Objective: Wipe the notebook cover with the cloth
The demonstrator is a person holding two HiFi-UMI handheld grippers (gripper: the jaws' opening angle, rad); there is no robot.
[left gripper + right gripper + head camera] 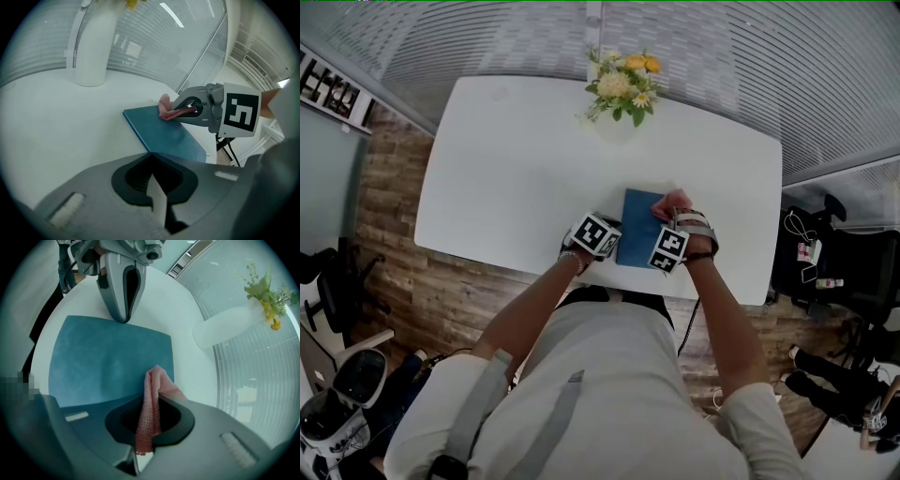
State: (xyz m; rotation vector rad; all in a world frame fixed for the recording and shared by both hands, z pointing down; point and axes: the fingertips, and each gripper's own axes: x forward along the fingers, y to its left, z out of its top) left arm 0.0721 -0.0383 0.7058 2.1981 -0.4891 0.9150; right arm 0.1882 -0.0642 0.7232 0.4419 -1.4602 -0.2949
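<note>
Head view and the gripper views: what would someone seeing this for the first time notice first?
A blue notebook lies near the front edge of the white table, and the right hand-held gripper is shut on a pink cloth that touches its cover. The left hand-held gripper, jaws together, has its tip on the notebook's opposite edge. At the table's far side stands a white vase of yellow flowers.

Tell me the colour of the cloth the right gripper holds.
The cloth is pink, knitted-looking; the right gripper view shows it best.
</note>
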